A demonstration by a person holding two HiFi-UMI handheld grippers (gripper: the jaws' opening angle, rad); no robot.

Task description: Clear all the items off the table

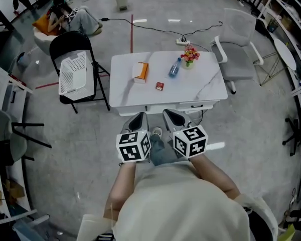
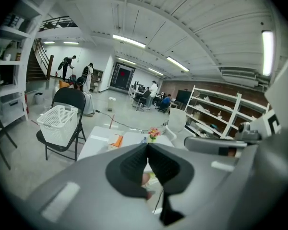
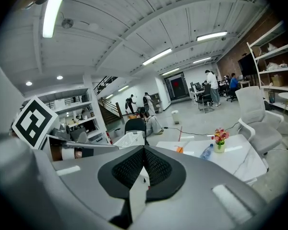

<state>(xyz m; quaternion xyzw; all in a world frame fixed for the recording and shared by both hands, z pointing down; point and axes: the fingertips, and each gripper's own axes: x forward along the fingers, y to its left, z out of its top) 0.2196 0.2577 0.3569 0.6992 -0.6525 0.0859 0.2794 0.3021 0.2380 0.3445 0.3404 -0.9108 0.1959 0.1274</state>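
On the table (image 1: 205, 92): box (image 1: 140, 72) left, bottle (image 1: 174, 68) and flowers (image 1: 189, 55) right; basket (image 1: 72, 73) on chair (image 1: 70, 41).

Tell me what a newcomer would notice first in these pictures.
The white table stands centre, bearing a flat orange box, a blue plastic bottle, a small red box and a pot of pink flowers. Left of it, a white plastic basket sits on a black folding chair.

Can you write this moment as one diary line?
left gripper: shut, empty | right gripper: shut, empty | on table: orange box, bottle, flowers, small red pack | basket: on chair
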